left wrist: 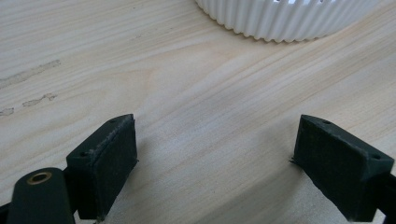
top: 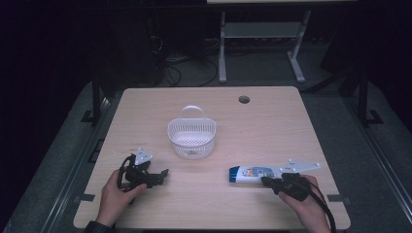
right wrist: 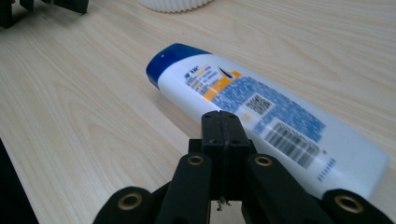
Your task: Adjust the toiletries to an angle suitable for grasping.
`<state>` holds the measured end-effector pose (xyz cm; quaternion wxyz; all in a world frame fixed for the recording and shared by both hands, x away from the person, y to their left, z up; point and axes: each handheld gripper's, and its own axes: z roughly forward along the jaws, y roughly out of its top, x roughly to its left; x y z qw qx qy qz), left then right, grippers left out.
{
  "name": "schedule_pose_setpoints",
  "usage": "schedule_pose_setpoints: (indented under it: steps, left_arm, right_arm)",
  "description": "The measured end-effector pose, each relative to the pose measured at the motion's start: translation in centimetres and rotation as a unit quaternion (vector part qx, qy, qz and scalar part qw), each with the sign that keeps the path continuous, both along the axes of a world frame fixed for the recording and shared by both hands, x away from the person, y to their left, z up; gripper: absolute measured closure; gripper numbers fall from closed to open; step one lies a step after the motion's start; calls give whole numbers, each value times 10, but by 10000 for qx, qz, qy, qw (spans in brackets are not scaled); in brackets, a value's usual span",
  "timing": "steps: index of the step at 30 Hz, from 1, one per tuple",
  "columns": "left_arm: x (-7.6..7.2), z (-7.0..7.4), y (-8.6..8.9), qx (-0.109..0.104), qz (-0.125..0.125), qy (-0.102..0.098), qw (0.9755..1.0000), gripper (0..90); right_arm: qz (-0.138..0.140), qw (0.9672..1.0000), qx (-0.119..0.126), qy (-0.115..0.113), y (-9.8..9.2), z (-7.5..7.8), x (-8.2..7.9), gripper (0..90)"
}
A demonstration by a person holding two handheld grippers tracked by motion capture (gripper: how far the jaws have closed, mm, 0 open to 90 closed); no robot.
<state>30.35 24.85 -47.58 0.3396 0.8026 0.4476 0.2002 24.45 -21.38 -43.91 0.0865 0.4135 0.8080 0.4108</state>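
Right gripper [right wrist: 223, 122] has its two black jaws pressed flat together with nothing between them, and its tip sits against the near side of the bottle [right wrist: 261, 116], a white bottle with a blue cap [right wrist: 170, 58] and a blue and orange label that lies on its side on the table [top: 272, 121]. Taking the basket [top: 192, 138] as the landmark, the bottle [top: 255, 173] lies in front of it and off to its right, apart from it, with the cap end turned toward the left gripper [top: 154, 175]. That gripper rests in front of the basket and to its left, jaws spread wide over bare wood and holding nothing; the ribbed white basket wall [left wrist: 285, 21] shows just beyond them. The work appears to be getting the bottle into the basket, and the likely trouble starts with the closed jaws: if they push on without opening, they would probably only nudge the smooth, rounded bottle, which could roll or slide away toward the table's right edge. A grip taken too near the flat end might let the cap end droop and clip the basket rim or its upright handle [top: 193, 110], tipping the light basket. A bottle this long may also sit proud of the basket and topple out.
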Motion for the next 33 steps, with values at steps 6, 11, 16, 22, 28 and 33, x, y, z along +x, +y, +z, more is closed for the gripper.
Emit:
schedule_pose_setpoints:
  steps: [6, 11, 16, 22, 28, 33]
  left_arm:
    - [0, 0, 0, -6, 3, -2, 10000, 126]
    - [0, 0, 0, -7, 4, -5, 10000, 126]
    - [0, 0, 0, -5, 6, -4, 10000, 126]
    - [0, 0, 0, 3, 3, -2, 10000, 126]
    - [0, 0, 0, 6, 2, 0, 10000, 126]
    - [0, 0, 0, -11, 21, -4, 10000, 126]
  right_arm:
    - [113, 9999, 2, -17, 13, 1, 5, 900]
    - [219, 9997, 16, -57, 23, 1, 8, 900]
    - [319, 9995, -1, -68, 33, 0, 11, 900]
    - [454, 9990, -28, -26, 48, -3, 15, 900]
    - [598, 9982, -104, 12, 63, -8, 20, 900]
    - [709, 9974, -155, 28, 72, -11, 24, 900]
